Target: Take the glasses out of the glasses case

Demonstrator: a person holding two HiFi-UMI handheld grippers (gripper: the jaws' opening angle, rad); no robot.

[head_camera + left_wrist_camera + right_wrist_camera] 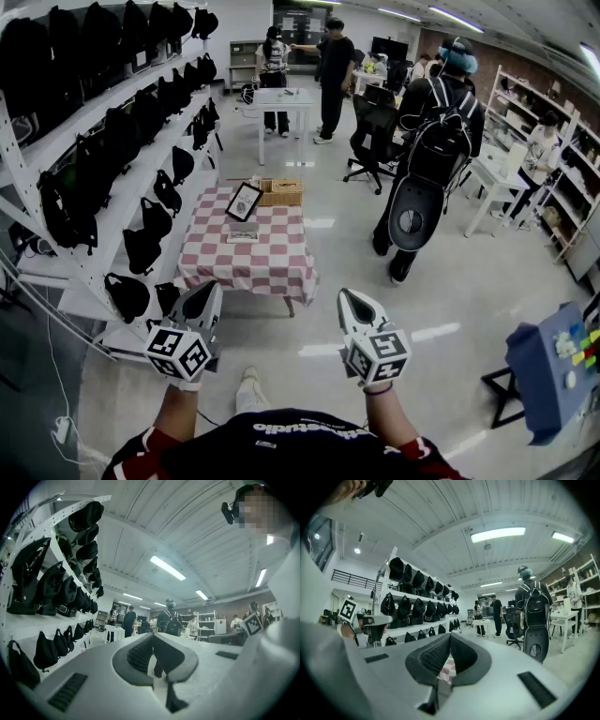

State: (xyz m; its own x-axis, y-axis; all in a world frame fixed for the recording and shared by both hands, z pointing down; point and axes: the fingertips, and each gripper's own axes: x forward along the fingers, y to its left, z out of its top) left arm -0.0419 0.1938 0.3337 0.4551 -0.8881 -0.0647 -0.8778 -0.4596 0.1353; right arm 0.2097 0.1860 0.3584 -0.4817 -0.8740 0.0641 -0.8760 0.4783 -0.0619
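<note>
At twelve o'clock from the person, well apart, stands a low table (281, 272) under a checkered cloth. A small flat thing (242, 236) near its middle may be the glasses case, though it is too small to tell. At the table's far edge sit a framed picture (244, 201) and a wooden box (280, 191). The left gripper (208, 295) and right gripper (352, 300) hang raised, jaws pressed together on nothing. The approach likely comes first: step close, part both jaws early, then steady the case with one while the other lifts.
</note>
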